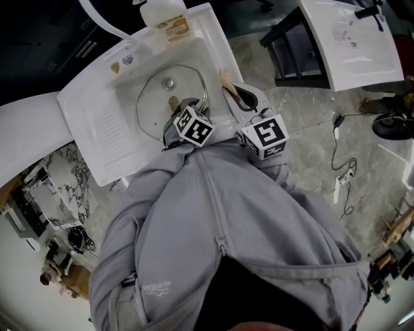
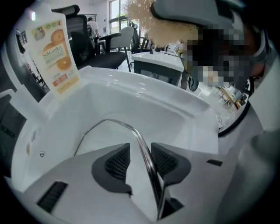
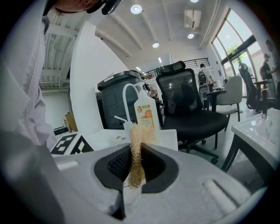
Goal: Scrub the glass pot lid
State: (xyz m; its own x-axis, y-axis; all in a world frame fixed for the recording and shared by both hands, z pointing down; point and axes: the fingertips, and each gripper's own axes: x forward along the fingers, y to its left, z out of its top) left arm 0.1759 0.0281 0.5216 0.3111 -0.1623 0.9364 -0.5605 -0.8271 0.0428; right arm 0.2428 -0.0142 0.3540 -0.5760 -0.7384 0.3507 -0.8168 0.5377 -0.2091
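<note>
From the head view: glass pot lid (image 1: 169, 97) flat in the basin of a white sink (image 1: 97, 116), knob up. Left gripper (image 1: 183, 108) angled steeply down at the lid's near edge. Right gripper (image 1: 244, 102) just beside it at the basin's right rim, clear of the lid, with a loofah scrubber (image 1: 228, 84) sticking out ahead. Soap bottle (image 1: 169, 16) at the sink's far corner.

From the left gripper view: left gripper (image 2: 141, 159) with jaws apart, the lid's (image 2: 127, 127) metal rim between the pads, close against the right pad, clear of the left.

From the right gripper view: right gripper (image 3: 136, 168) clamped on the loofah scrubber (image 3: 135, 144), upright between the pads. No lid visible here. Soap bottle (image 3: 146, 116) beyond.
</note>
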